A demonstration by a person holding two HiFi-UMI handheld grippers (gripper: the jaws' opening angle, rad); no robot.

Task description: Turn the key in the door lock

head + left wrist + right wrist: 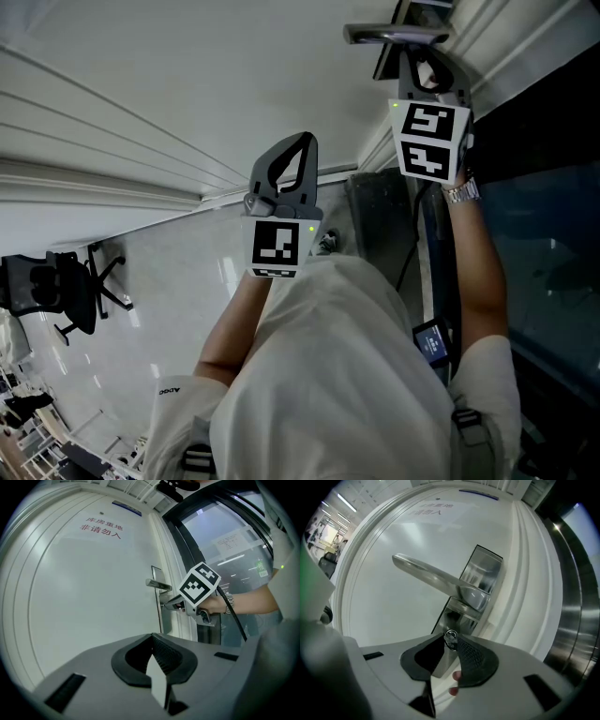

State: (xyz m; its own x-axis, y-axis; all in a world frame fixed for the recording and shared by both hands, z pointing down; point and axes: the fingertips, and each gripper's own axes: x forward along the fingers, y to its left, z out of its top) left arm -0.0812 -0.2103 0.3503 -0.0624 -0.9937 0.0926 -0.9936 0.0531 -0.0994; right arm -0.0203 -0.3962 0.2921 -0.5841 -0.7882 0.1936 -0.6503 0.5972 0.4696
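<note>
In the right gripper view a silver lever handle sticks out from a steel lock plate on the white door. Just below the handle, the small silver key stands in the lock. My right gripper is shut on the key's head, which sits between the pad tips. The head view shows that gripper up at the handle. My left gripper hangs lower and to the left, away from the lock, shut on nothing. Its own view shows its pad tips touching.
A dark metal frame and glass panel run along the door's right side. A black cable trails from the right gripper. Red lettering is printed high on the door. An office chair stands on the glossy floor at the left.
</note>
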